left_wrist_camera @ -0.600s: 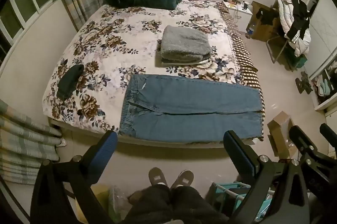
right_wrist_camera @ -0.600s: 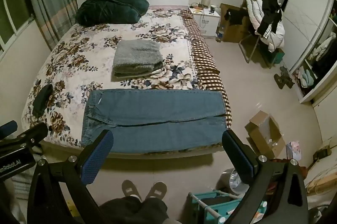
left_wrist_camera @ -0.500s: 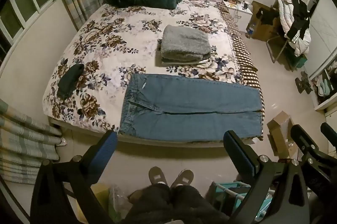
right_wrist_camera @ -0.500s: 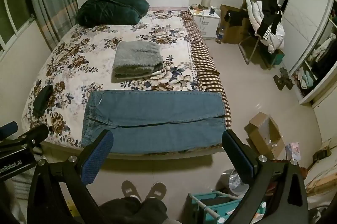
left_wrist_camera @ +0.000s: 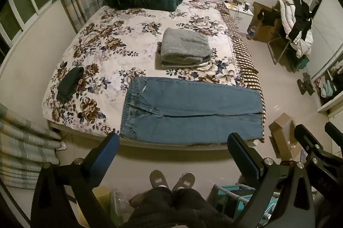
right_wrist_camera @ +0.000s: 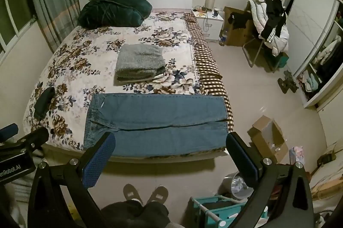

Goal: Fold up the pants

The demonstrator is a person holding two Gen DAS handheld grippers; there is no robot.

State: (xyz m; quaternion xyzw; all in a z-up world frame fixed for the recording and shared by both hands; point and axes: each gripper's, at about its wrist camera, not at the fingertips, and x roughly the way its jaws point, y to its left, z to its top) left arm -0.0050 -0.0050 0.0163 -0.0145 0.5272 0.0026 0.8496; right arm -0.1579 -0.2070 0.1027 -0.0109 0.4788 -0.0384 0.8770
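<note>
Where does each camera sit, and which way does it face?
Left wrist: on the left gripper, angled down at the jeans on the bed; open fingers and shoes show.
Right wrist: on the right gripper, same downward view, offset right; open fingers and shoes show, left gripper at the left edge.
Shared: jeans, bed, gray stack, shoes.

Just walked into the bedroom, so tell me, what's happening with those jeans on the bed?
A person stands at the foot of the bed holding a gripper in each hand. The left gripper and right gripper are both open and empty, held above the floor short of the mattress. The jeans lie flat along the near edge, legs side by side, not yet folded.
</note>
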